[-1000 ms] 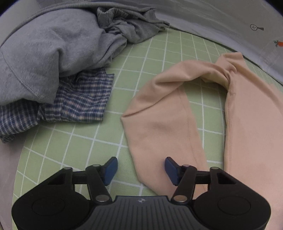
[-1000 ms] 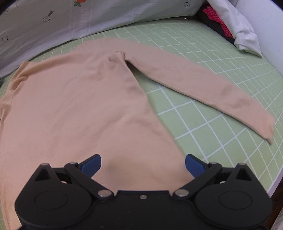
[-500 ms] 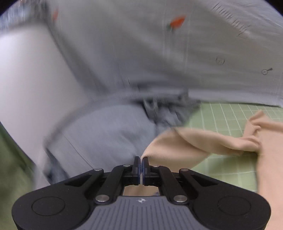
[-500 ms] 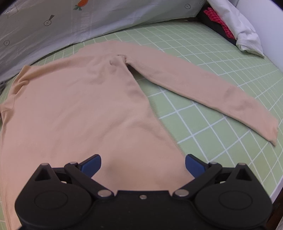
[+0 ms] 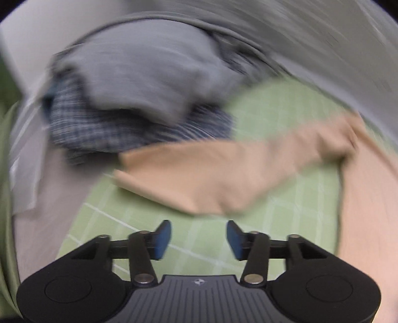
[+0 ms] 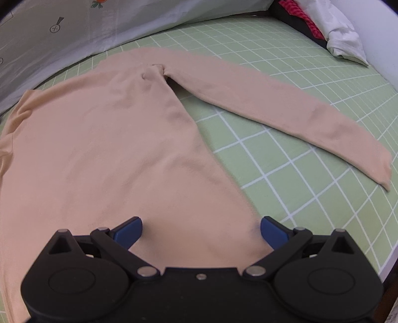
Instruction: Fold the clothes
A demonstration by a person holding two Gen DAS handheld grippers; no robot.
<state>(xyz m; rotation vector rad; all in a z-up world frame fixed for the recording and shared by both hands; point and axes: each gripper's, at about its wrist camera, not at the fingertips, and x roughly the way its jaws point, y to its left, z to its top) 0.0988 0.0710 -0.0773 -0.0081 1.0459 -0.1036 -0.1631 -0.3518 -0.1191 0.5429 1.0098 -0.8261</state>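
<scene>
A peach long-sleeved top (image 6: 104,149) lies spread flat on the green grid mat (image 6: 311,193). Its right sleeve (image 6: 286,111) stretches out to the right. In the blurred left wrist view its left sleeve (image 5: 211,174) lies stretched out leftward, its cuff end touching the pile of clothes. My left gripper (image 5: 199,239) is open and empty over bare mat just short of that sleeve. My right gripper (image 6: 200,229) is open wide and empty, low over the top's lower right edge.
A pile with a grey garment (image 5: 139,72) on a blue checked one (image 5: 104,129) lies at the left. A grey printed sheet (image 6: 74,27) runs along the far side. White (image 6: 343,34) and red-black clothes (image 6: 298,12) sit at the far right corner.
My left gripper shut on the left sleeve's end, pulled it out to the left, then opened and let it go. My right gripper stayed open and barely moved.
</scene>
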